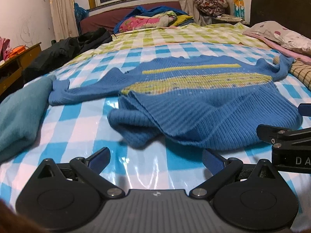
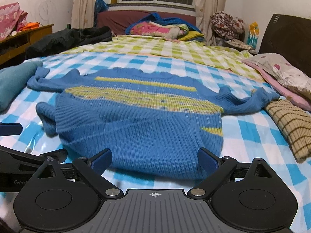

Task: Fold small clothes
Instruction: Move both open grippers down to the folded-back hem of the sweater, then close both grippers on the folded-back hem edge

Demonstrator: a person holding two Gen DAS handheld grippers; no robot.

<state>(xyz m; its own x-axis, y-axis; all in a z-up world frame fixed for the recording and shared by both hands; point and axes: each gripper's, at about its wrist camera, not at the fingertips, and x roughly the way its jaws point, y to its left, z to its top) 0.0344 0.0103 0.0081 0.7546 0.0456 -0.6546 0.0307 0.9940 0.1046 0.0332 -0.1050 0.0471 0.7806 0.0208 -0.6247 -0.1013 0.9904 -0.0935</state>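
Both grippers stand with blue-padded fingers spread wide, holding nothing. The right gripper [image 2: 155, 158] sits at the folded hem of a ribbed blue sweater [image 2: 136, 116], soft knit crossed by yellow-green bands. The left gripper [image 1: 155, 157] hovers over glossy blue-checked sheeting [image 1: 77, 128]; the sweater lies just beyond its fingertips, toward the right finger.

Left tongs [image 1: 155, 160] and right tongs [image 2: 155, 160] both spread wide, low, side by side, holding nothing.
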